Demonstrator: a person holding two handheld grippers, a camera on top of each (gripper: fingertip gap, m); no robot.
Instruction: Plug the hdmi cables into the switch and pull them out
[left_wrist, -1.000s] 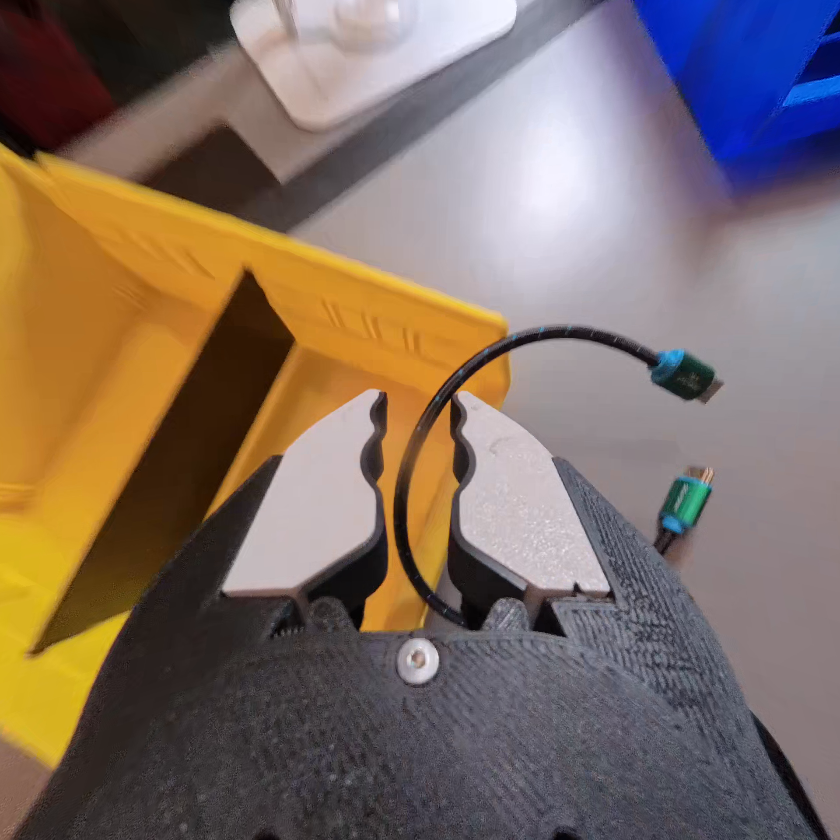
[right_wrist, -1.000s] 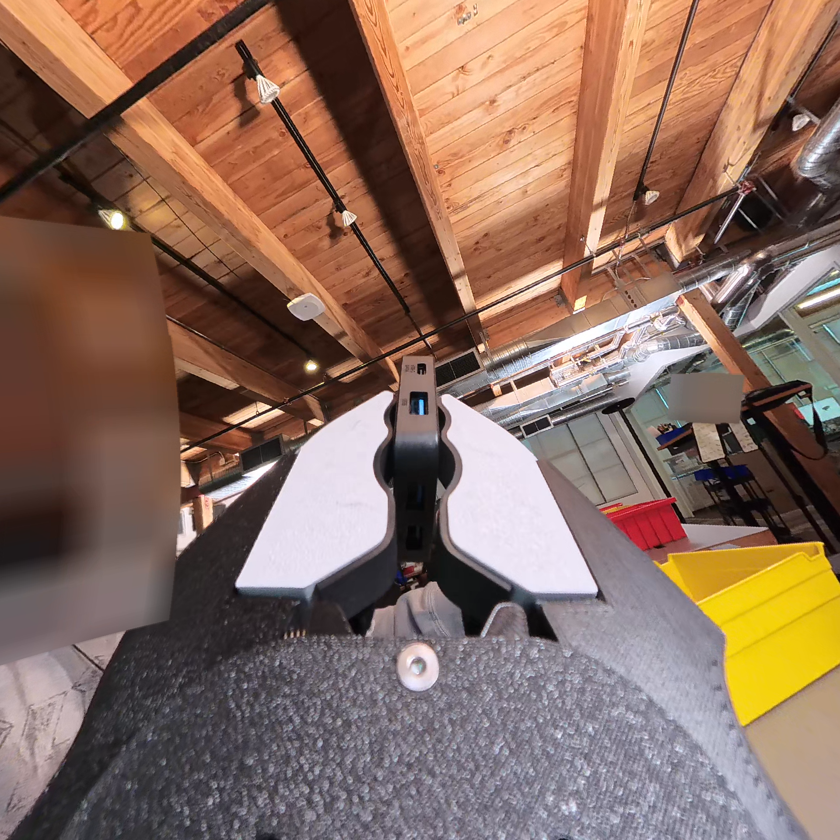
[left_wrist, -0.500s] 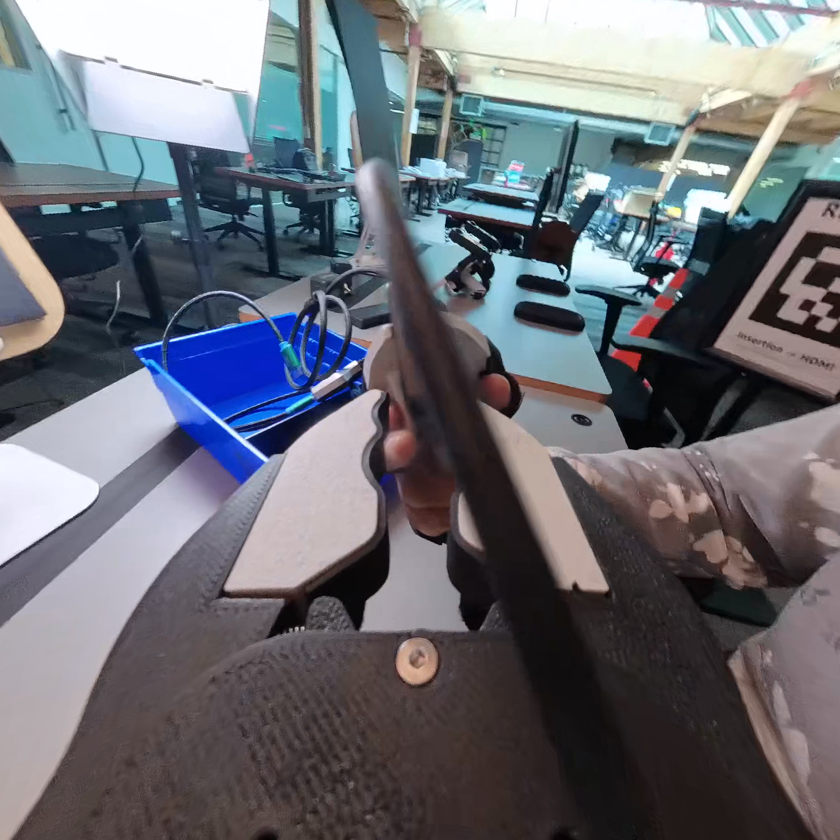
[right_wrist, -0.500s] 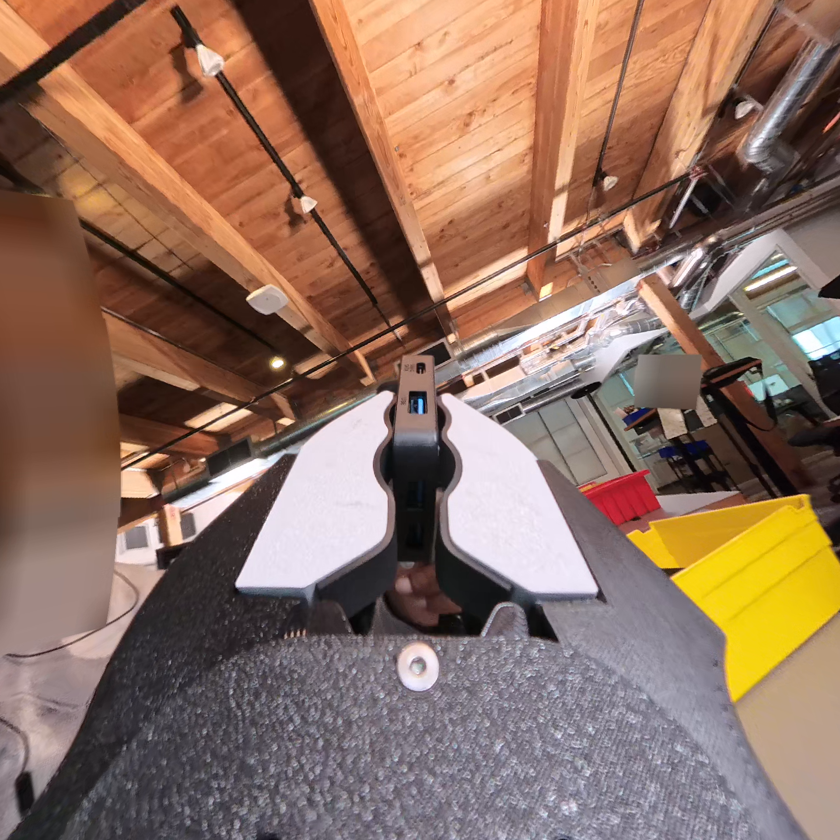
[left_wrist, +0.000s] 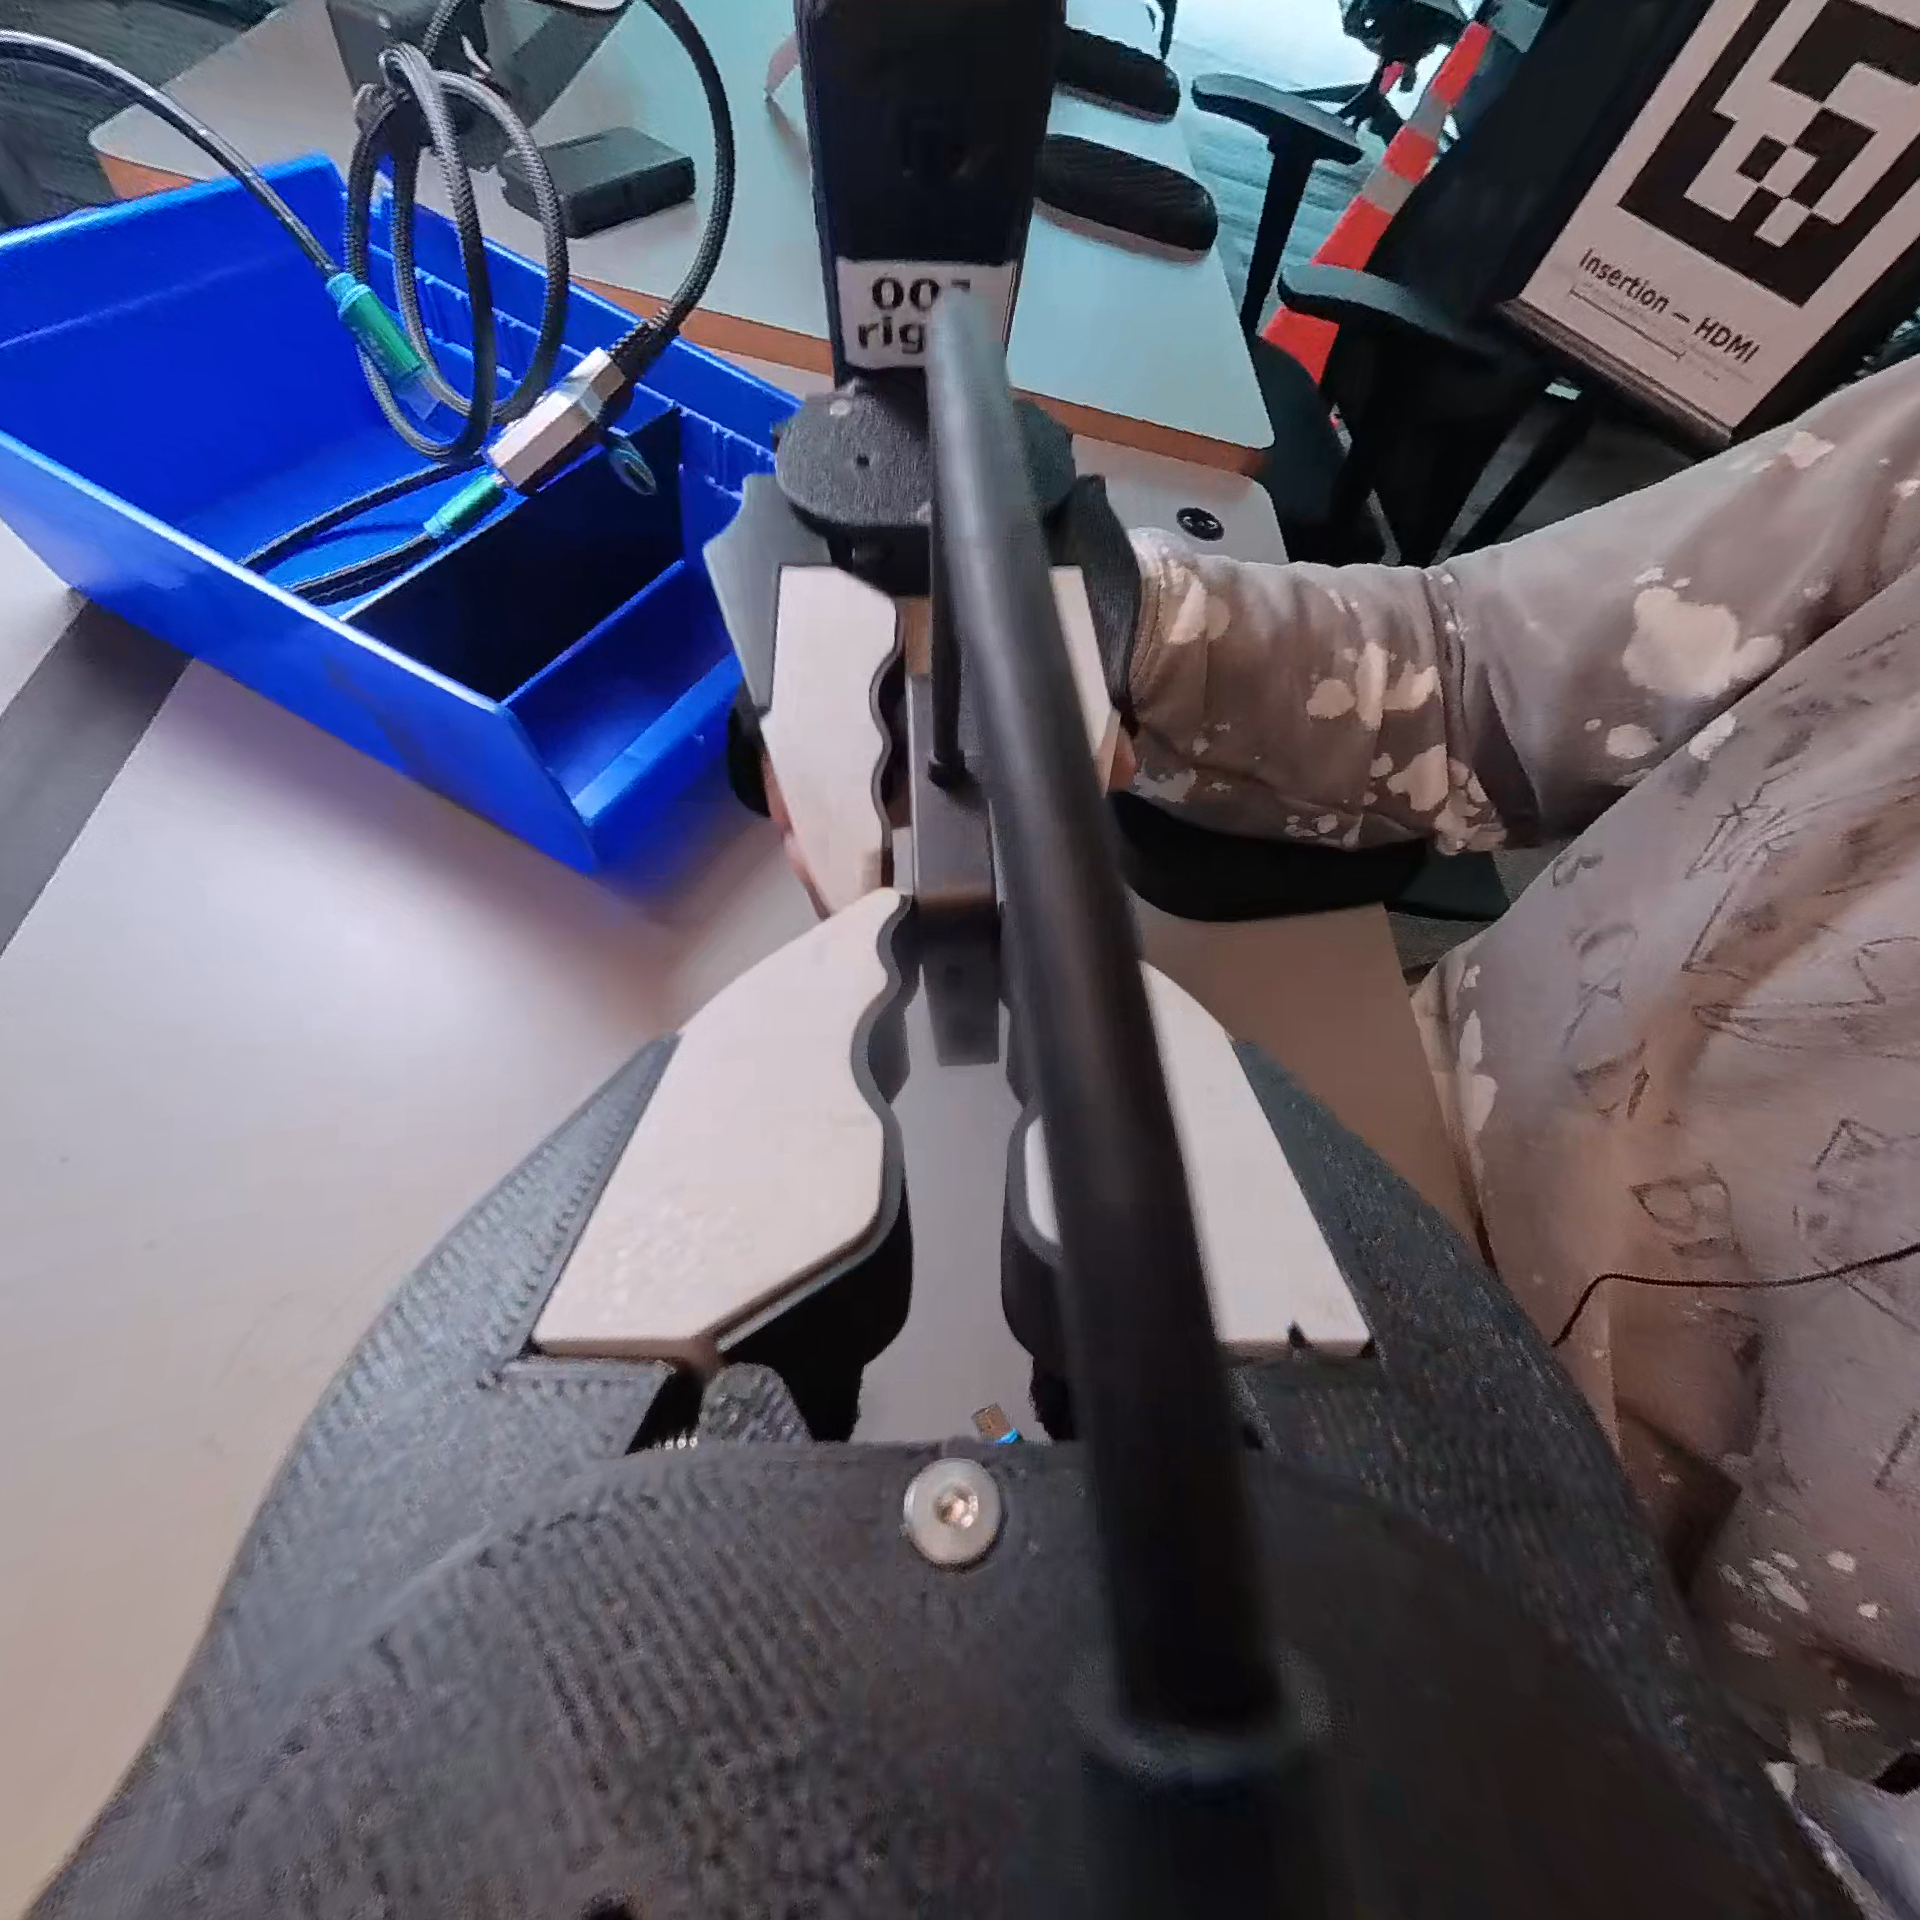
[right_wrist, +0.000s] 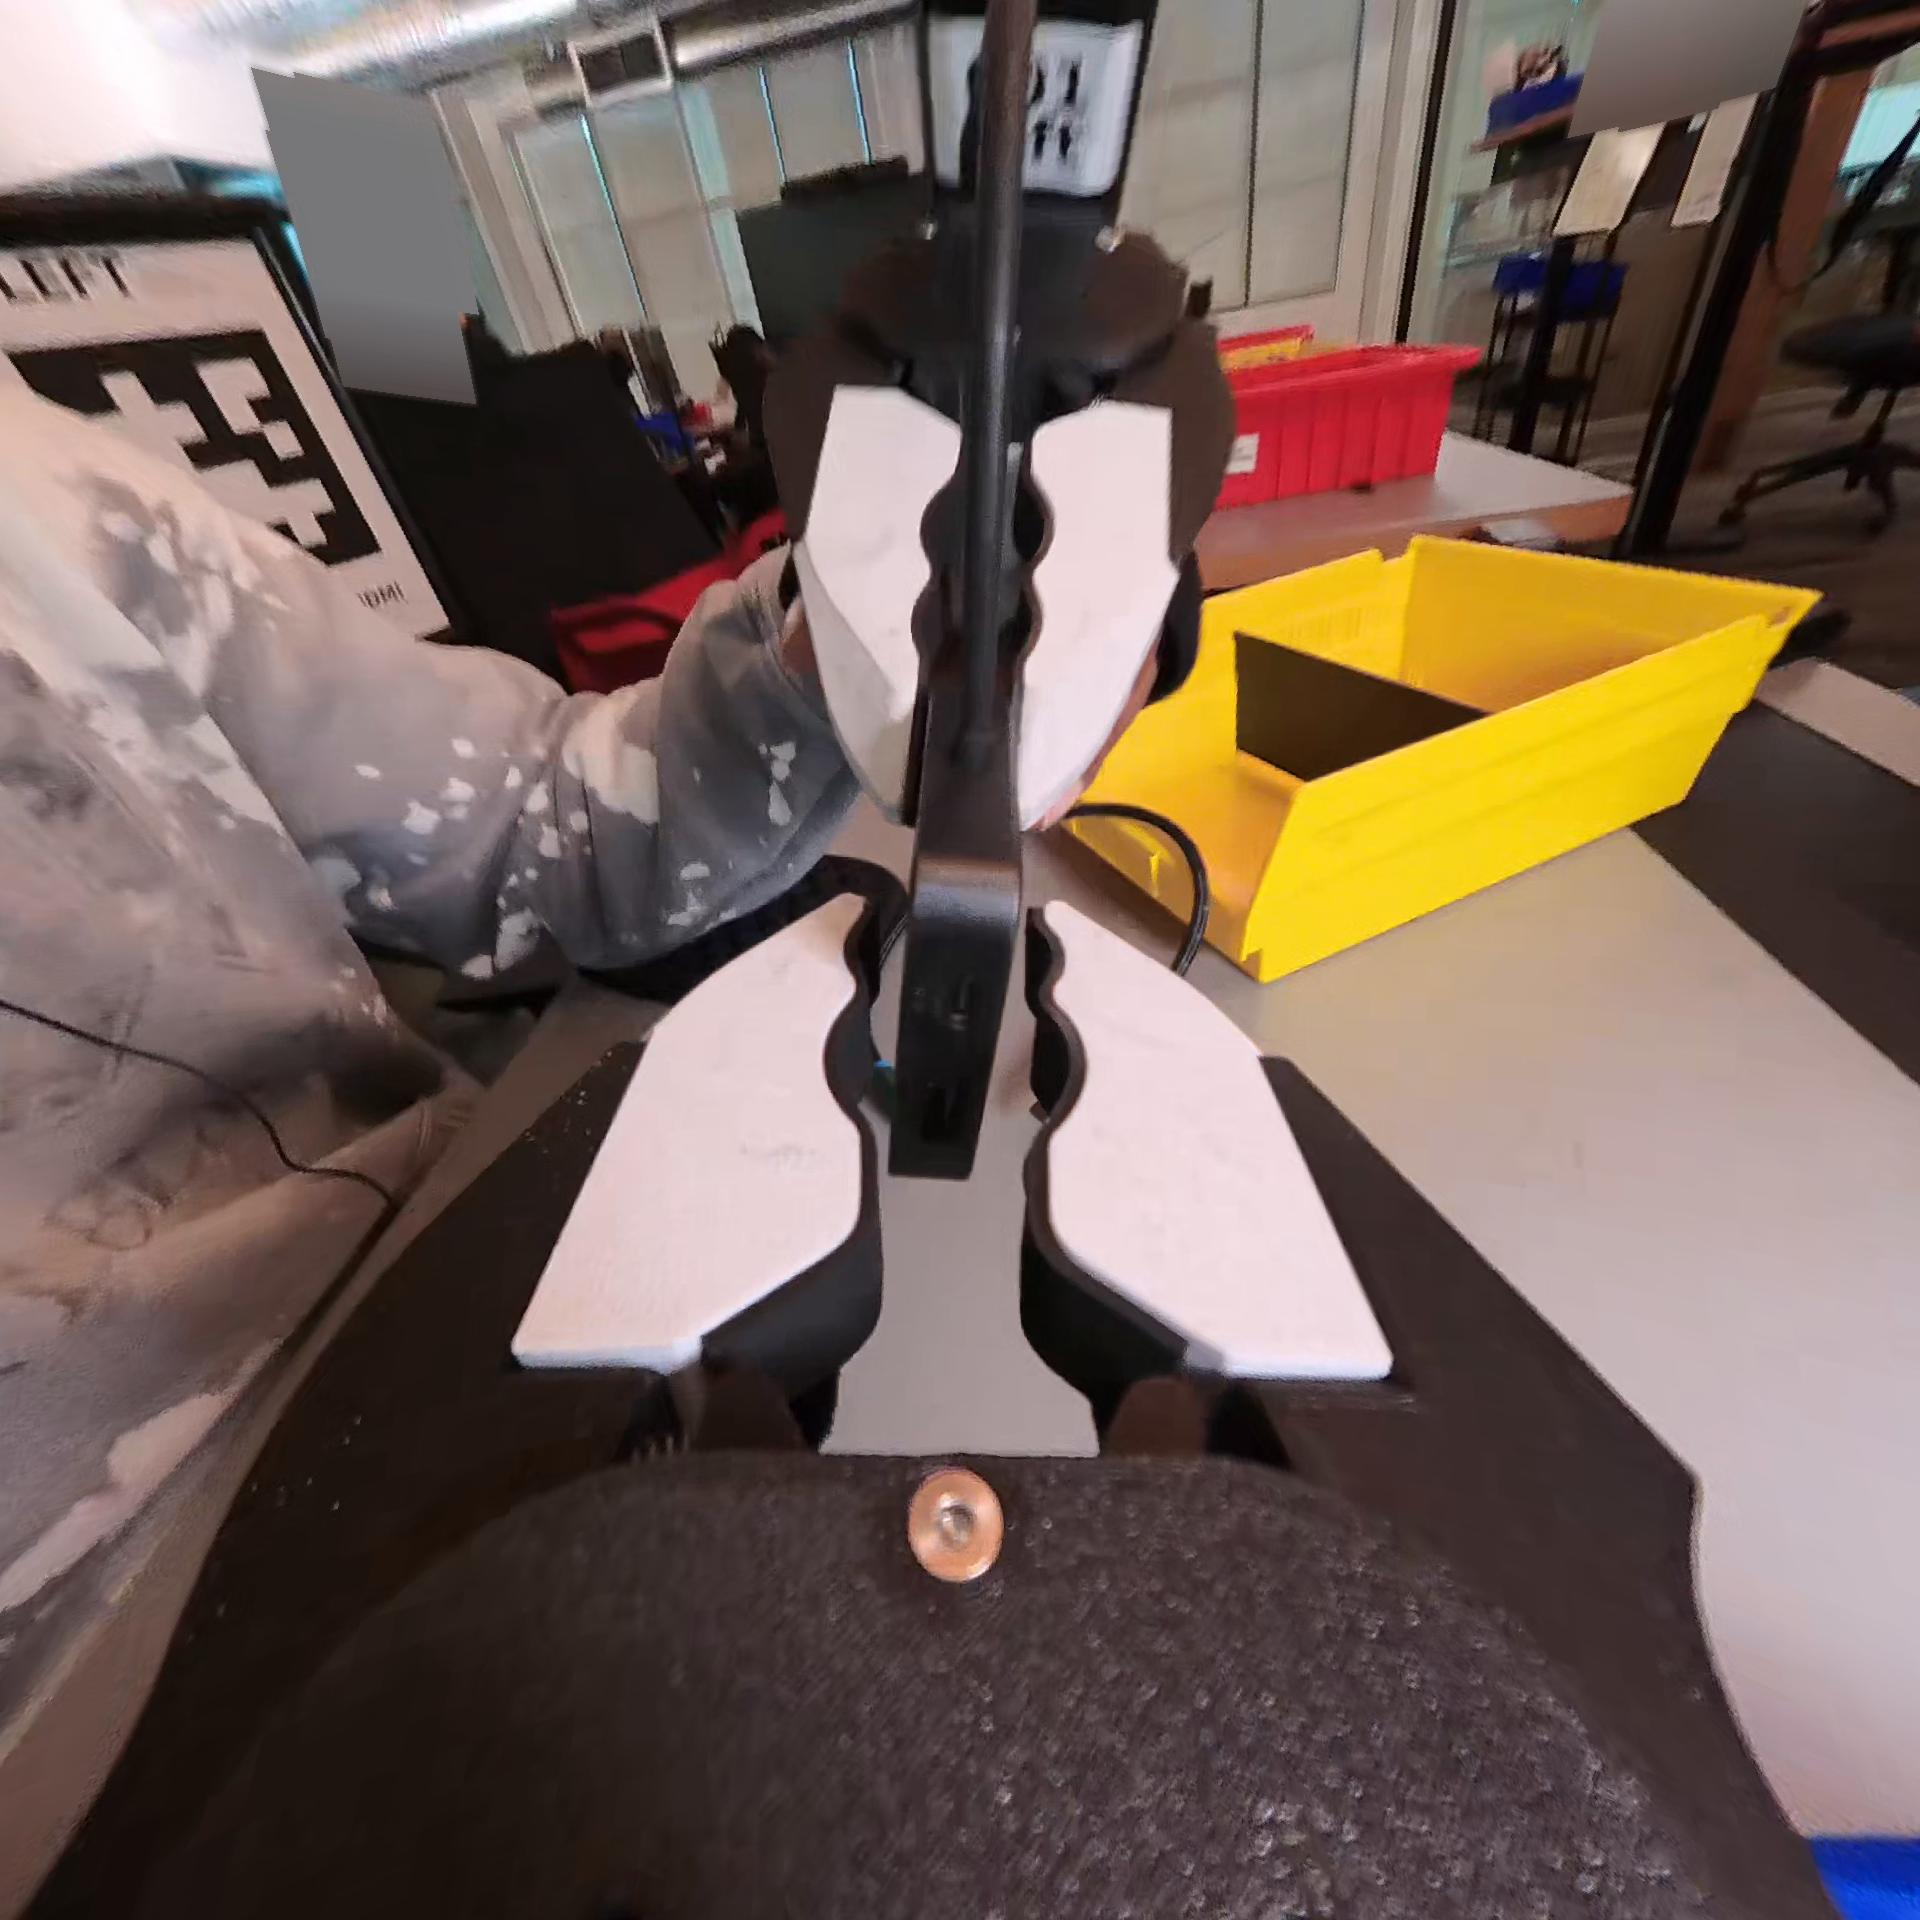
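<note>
The black switch (left_wrist: 951, 883) is a flat box held edge-up between my two grippers, which face each other tip to tip above the table. My left gripper (left_wrist: 961, 935) is shut on one end of it. My right gripper (right_wrist: 951, 909) is open: the other end of the switch (right_wrist: 940, 1039) sits between its fingers with a gap on each side. A smooth black cable (left_wrist: 1039, 935) rises from the switch's face and arcs back over my left gripper. Several braided HDMI cables (left_wrist: 478, 312) with green and silver plugs lie in a blue bin.
The blue bin (left_wrist: 312, 644) stands at the left of the left wrist view. A yellow bin (right_wrist: 1455, 790) with a dark divider stands behind my left gripper, a red bin (right_wrist: 1340, 426) farther back. A cable loop (right_wrist: 1184, 883) lies by the yellow bin. The person's sleeves (left_wrist: 1403, 675) are close by.
My right gripper swung down from pointing at the ceiling to level over the table and opened. My left gripper turned away from the yellow bin and closed on the switch.
</note>
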